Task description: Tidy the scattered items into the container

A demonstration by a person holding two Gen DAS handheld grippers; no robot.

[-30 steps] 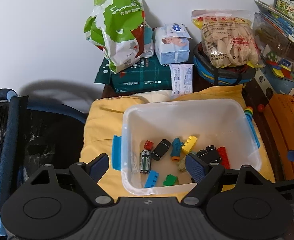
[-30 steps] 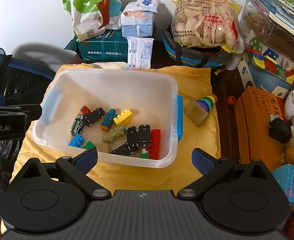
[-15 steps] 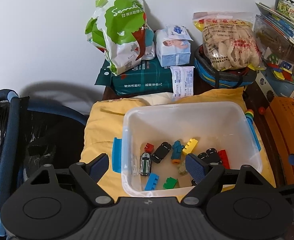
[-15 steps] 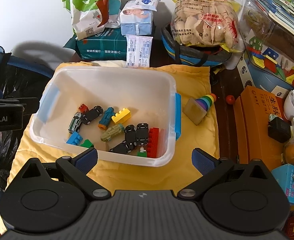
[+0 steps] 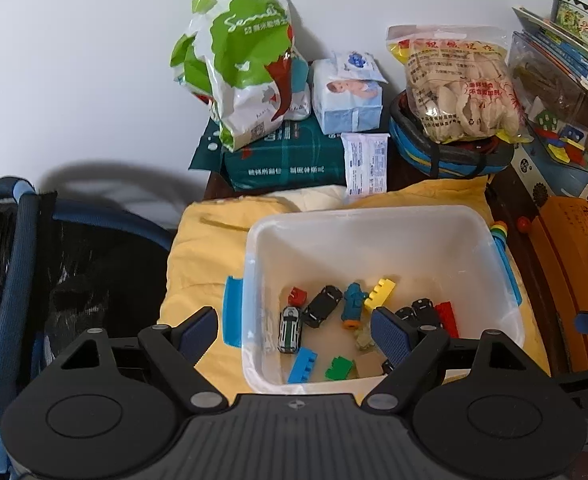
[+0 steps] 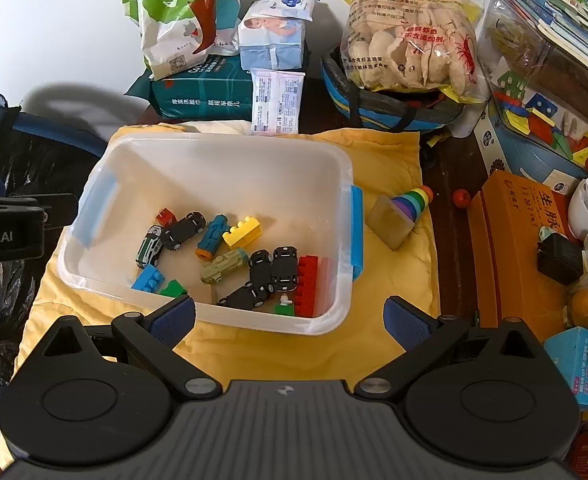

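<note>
jaws spread on both, left gripper [image 5: 294, 330] and right gripper [image 6: 290, 316] empty, hovering over container [image 6: 345, 168] near edge

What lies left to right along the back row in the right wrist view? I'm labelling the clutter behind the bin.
Green-and-white bag → tissue pack → cracker bag → clear toy box.
</note>
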